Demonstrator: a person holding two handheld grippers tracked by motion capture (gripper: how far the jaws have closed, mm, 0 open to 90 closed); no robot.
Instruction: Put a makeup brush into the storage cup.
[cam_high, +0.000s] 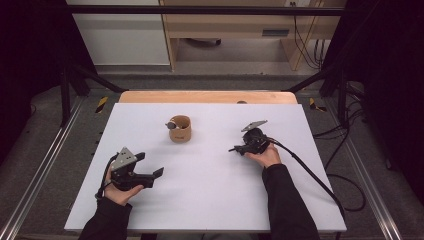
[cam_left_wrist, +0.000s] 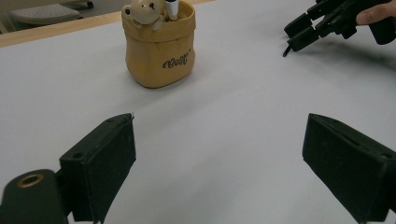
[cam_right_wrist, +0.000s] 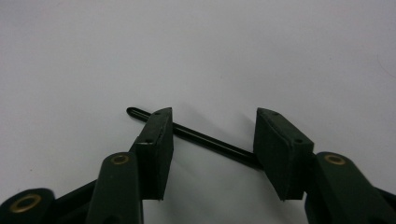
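Note:
A thin black rod lies flat on the white table. My right gripper straddles it, tilted down at the table right of centre. Its jaws stand partly apart with the rod running slantwise between them, and the pads do not press on it. One end of the rod pokes out past the left jaw; the other end is hidden at the right jaw. My left gripper rests at the front left, wide open with nothing between its fingers. A tan pot stands upright at the table's middle back.
The pot holds a small bear figure and a pen. A wooden strip runs along the table's far edge. Black cable trails from the right gripper over the table's right side.

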